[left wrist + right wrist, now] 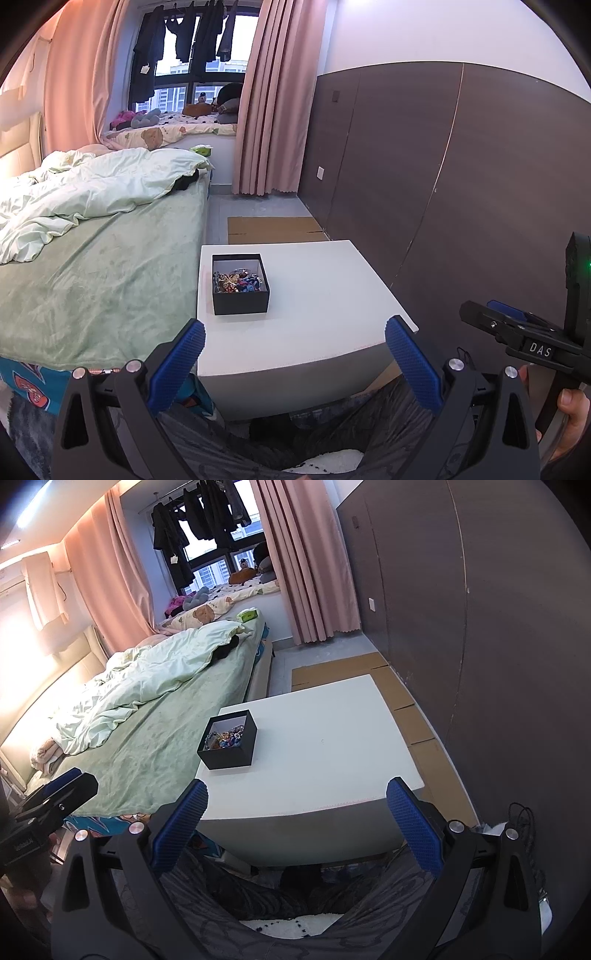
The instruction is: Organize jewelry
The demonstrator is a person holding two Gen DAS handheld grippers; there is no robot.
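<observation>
A black open box (240, 295) with white inner walls stands near the left edge of a white table (325, 306). Colourful jewelry (236, 281) lies heaped inside it. My left gripper (295, 363) is open and empty, held at the table's near edge, short of the box. In the right wrist view the same box (229, 751) with jewelry (225, 737) sits at the table's (332, 753) left side. My right gripper (297, 830) is open and empty at the near edge. The right gripper also shows in the left wrist view (517, 325).
A bed with a green sheet and pale duvet (92, 251) lies left of the table. A dark panelled wall (461, 177) runs along the right. Flat cardboard (273, 229) lies on the floor beyond the table. Pink curtains (273, 99) frame a window.
</observation>
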